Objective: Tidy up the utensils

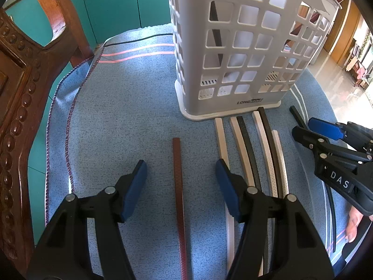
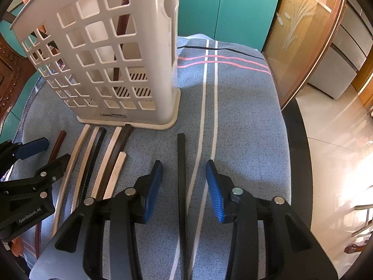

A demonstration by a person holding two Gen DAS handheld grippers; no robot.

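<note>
A white lattice-walled utensil holder stood upright on the blue cloth, at about twelve to one o'clock in the left wrist view and at ten to eleven o'clock in the right wrist view. Through its square holes a dark chopstick showed leaning inside in the left view, and a reddish-brown one in the right view; how many sticks it held in all could not be told.

The left gripper was low over the cloth with its jaws spread wide, grasping nothing. A red-brown chopstick lay flat between its blue pads, touching neither. Just to its right, at three o'clock, a row of white and black chopsticks lay side by side, their far tips near the holder's base.

The right gripper was likewise released and empty, jaws apart. A black chopstick lay lengthwise between its fingers on the cloth, beside two white stripes. In the left view, the right gripper appeared at three o'clock, with the black chopstick's tip beyond it. A carved wooden chair stood at nine o'clock there.
</note>
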